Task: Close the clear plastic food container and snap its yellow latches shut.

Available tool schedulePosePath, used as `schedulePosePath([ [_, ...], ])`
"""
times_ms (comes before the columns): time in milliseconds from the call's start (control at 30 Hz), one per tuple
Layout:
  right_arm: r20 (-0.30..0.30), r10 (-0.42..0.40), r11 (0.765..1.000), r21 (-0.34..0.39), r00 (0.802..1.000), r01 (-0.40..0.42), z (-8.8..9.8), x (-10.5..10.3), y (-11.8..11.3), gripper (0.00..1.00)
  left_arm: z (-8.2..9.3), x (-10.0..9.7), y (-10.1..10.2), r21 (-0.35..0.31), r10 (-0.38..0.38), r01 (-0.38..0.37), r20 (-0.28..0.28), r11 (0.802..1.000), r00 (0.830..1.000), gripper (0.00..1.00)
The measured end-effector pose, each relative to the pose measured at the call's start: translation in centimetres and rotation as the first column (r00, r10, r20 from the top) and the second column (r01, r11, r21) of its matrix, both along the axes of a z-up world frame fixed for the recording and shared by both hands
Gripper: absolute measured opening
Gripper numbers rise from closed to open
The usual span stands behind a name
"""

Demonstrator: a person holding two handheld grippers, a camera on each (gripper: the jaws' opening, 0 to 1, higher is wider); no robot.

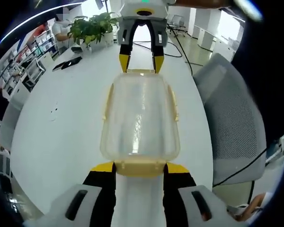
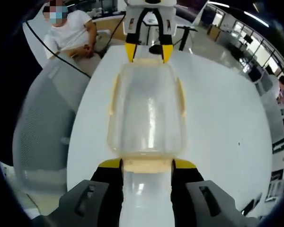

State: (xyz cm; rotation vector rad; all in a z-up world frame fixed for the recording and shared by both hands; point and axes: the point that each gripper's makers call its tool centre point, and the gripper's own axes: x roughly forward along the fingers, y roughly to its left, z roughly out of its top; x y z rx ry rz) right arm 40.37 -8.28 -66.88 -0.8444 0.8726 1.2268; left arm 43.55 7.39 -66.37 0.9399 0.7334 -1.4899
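A clear plastic food container (image 1: 140, 118) is seen lying on a white bench (image 1: 61, 127), with its lid on. The container is set between two pairs of tongs that face each other across it. In the left gripper view, the left tongs (image 1: 140, 168) are placed at the near short end, their yellow-tipped jaws parted on either side of the yellow latch (image 1: 140, 167) there. The right tongs (image 1: 141, 64) are seen at the far end, jaws likewise spread around the far latch. In the right gripper view the arrangement is mirrored: the right tongs (image 2: 147, 164) are held open at the near latch (image 2: 147, 165), and the left tongs (image 2: 148, 53) are open at the far end of the container (image 2: 147, 111). Yellow side latches (image 1: 173, 104) are seen along the long edges. Whether any latch is snapped down cannot be told. A grey mesh chair (image 1: 232, 123) is drawn up beside the bench, a potted plant (image 1: 92, 28) is set at the far end, and a seated person (image 2: 68, 33) is seen beyond the bench (image 2: 227, 123).
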Motion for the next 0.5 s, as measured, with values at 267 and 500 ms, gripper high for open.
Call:
schedulePosePath([
  [267, 0.011, -0.008, 1.000, -0.009, 1.000, 0.008, 0.0, -0.2, -1.9, 0.35, 0.3, -0.2, -2.0, -0.017, -0.002, 0.002, 0.010, 1.000, 1.000, 0.32],
  [500, 0.013, -0.019, 1.000, -0.019, 1.000, 0.019, -0.2, -0.3, -3.3, 0.35, 0.2, -0.1, -3.4, -0.016, -0.012, 0.012, 0.021, 1.000, 1.000, 0.32],
])
